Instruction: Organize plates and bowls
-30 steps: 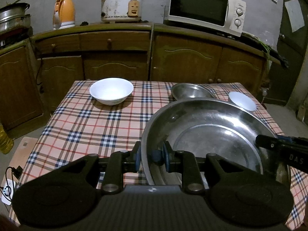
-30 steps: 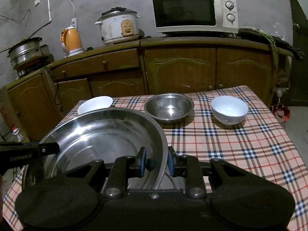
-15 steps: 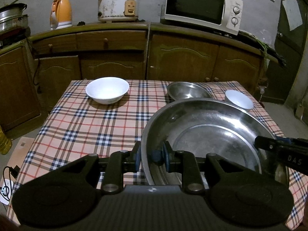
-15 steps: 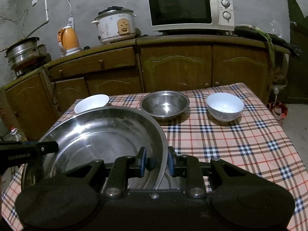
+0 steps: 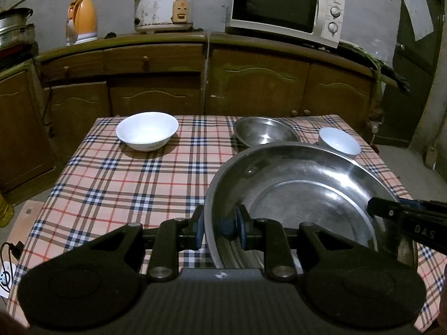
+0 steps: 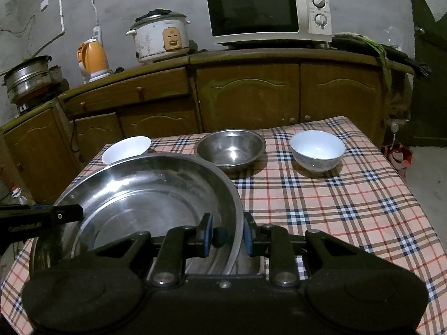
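A large steel basin (image 5: 301, 195) hangs between my two grippers over the near part of the checked table (image 5: 125, 189). My left gripper (image 5: 219, 227) is shut on the basin's left rim, one pad inside and one outside. My right gripper (image 6: 227, 236) is shut on the right rim of the basin (image 6: 145, 195). Each gripper's finger shows at the far rim in the other's view. At the table's far side stand a wide white bowl (image 5: 147, 130), a steel bowl (image 5: 264, 132) and a small white bowl (image 5: 339, 141), all upright and empty.
Brown cabinets (image 5: 251, 83) run behind the table with a microwave (image 5: 285, 18), a rice cooker (image 5: 163, 7) and an orange kettle (image 5: 82, 19) on top. Steel pots (image 6: 28, 79) sit at the far left. Bare floor lies to the right of the table.
The far bowls and cabinets have drifted slightly left in both views. Both grippers keep the same hold on the basin's rim.
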Tool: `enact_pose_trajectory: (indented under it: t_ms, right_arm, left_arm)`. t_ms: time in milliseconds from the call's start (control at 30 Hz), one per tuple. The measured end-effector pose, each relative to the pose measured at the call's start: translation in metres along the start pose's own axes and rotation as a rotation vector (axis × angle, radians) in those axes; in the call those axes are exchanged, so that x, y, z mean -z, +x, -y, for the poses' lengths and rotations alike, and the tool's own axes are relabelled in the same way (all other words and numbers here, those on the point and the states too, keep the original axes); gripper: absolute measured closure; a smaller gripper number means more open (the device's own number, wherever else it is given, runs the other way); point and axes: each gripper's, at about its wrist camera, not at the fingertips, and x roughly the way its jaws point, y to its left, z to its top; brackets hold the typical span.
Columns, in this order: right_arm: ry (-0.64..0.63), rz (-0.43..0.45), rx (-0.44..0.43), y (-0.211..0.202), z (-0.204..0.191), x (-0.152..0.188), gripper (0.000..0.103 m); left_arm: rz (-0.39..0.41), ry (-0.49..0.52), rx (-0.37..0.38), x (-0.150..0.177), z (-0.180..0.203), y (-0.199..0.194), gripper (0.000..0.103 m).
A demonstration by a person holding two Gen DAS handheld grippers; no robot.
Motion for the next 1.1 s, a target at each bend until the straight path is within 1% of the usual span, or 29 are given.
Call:
enact_pose_trajectory:
  t_ms: [1100]
  right_arm:
    - [0.043, -0.007, 0.044, -0.011, 0.023, 0.009, 0.073]
  left_arm:
    - [-0.013, 0.03, 0.039, 0.005, 0.021, 0.004, 0.079]
